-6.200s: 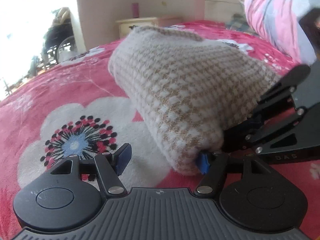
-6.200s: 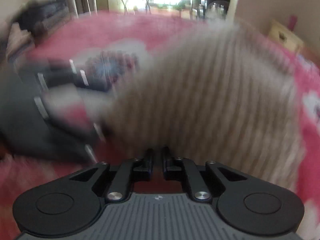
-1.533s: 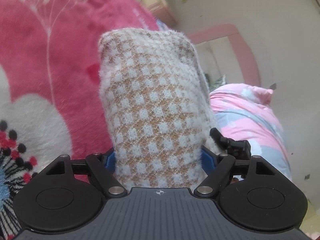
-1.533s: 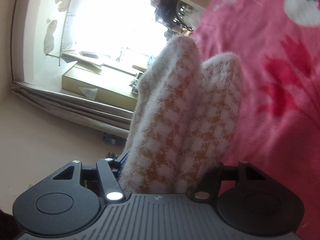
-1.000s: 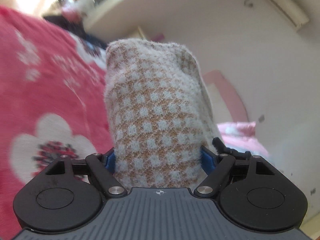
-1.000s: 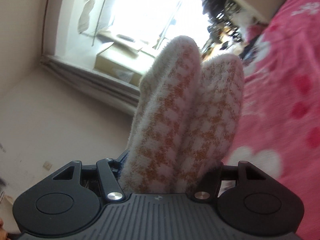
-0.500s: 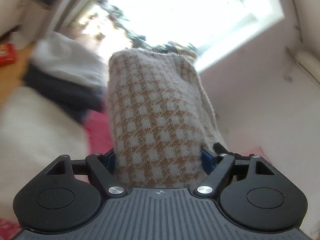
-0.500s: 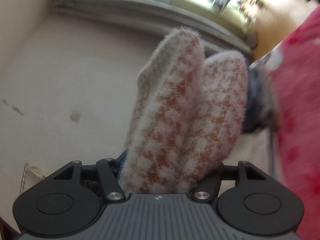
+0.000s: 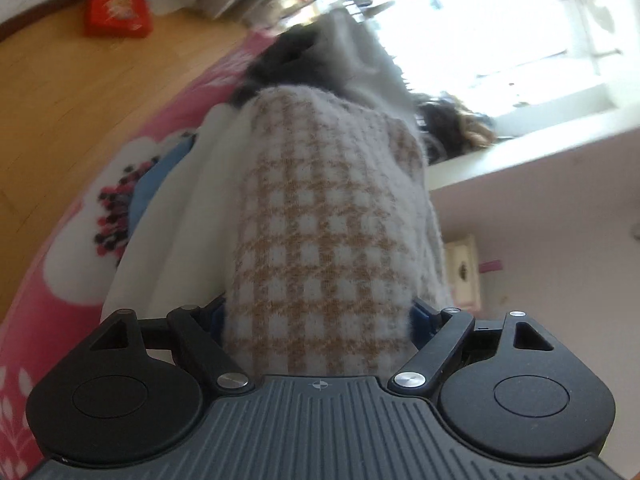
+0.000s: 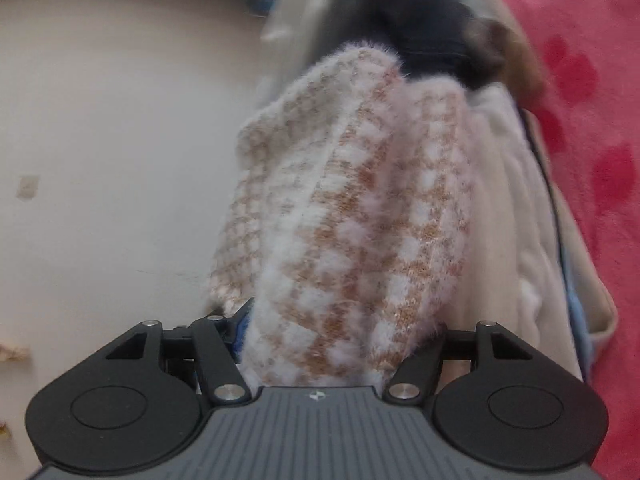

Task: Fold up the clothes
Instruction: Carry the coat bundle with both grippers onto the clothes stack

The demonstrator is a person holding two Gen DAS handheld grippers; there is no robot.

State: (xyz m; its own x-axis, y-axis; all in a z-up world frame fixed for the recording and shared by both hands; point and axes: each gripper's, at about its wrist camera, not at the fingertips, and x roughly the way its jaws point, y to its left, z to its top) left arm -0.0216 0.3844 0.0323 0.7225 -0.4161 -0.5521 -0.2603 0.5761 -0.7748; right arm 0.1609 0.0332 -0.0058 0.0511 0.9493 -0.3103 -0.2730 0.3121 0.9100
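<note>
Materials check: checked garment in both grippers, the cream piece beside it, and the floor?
Checked garment: looks like fuzzy knit, maybe wool or acrylic; tan and white checks, stray fibres standing off the edges, clamped in the left gripper and right gripper.
Cream piece: soft, thick cloth with ribbed folds; fibre unclear.
Floor: wood or wood-look planks, light sheen, visible seams.

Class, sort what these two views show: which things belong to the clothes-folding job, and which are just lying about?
Job:
- fuzzy tan-and-white checked knit garment, folded
- left gripper, clamping it
- right gripper, clamping it
- stack of folded clothes, cream knit topmost

Lying about:
- red box on the wooden floor
- pink floral blanket
</note>
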